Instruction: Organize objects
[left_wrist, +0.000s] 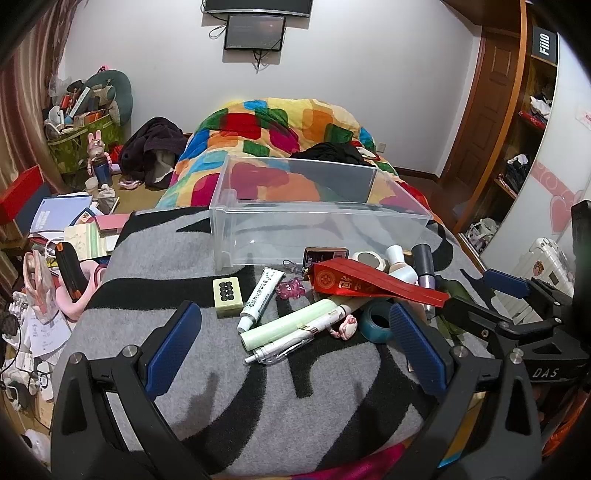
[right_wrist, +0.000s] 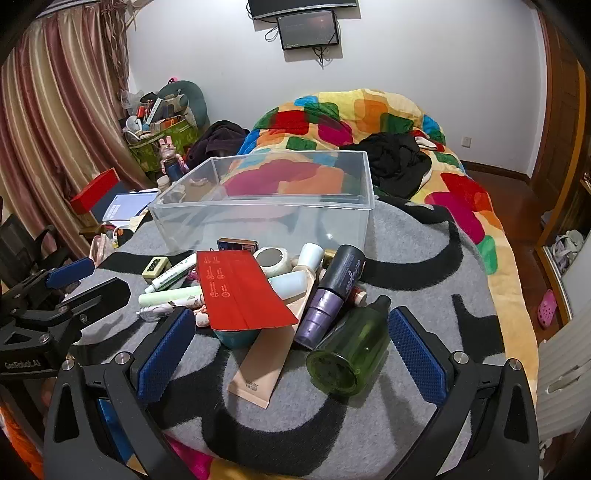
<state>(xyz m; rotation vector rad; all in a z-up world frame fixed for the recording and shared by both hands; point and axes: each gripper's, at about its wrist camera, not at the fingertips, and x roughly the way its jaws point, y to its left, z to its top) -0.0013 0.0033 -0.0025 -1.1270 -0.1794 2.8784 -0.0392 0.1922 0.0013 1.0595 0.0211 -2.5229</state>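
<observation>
Nothing is sorted yet: the left gripper (left_wrist: 295, 332) and right gripper (right_wrist: 291, 347) hover spread and empty over the cluttered grey blanket, so next comes pinching the green glass bottle (right_wrist: 351, 350) for the empty clear plastic bin (right_wrist: 266, 199) just behind.

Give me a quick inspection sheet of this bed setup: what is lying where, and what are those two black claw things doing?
Surface: grey and black blanket over a bed.
Job's things: clear plastic bin, nothing in it; in front, a green bottle on its side, purple bottle, red envelope, white tube, pen, mahjong tile.
Clutter: colourful quilt, black clothes.
Grippers: left gripper open over the pen; right gripper open near the green bottle.
Cables: wires under the wall screen.
Surroundings: curtain, wooden door, piled floor.
</observation>
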